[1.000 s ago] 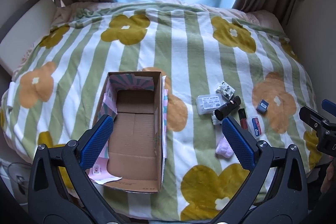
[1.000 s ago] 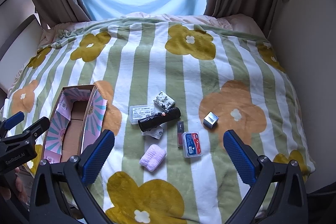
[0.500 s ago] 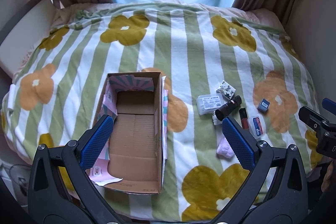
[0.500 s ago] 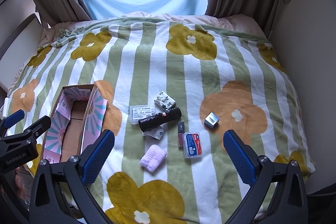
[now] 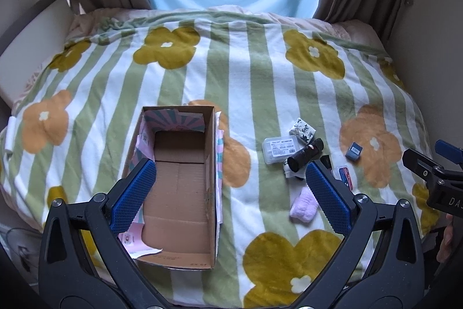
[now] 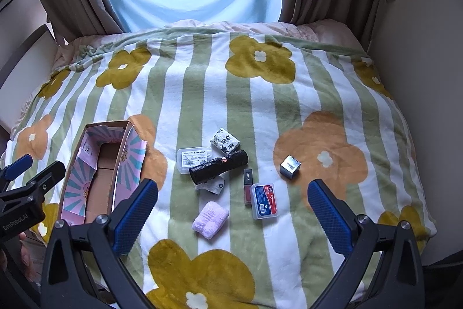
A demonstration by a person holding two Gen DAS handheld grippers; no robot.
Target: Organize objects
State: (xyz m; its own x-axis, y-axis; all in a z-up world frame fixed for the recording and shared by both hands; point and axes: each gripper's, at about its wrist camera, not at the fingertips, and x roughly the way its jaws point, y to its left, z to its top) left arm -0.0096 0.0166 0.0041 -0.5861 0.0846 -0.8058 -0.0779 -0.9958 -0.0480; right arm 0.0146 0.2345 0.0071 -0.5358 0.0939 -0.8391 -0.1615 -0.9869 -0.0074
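While we held the left gripper level above the near edge of the bed, its blue pads stood wide apart and empty over the open cardboard box on the striped blanket. Right of the box lay the small items, among them a black roll and a pink cloth.

From the right wrist, we saw the right gripper likewise spread and holding nothing, poised low over the pink cloth, a red-labelled case and a grey cube.
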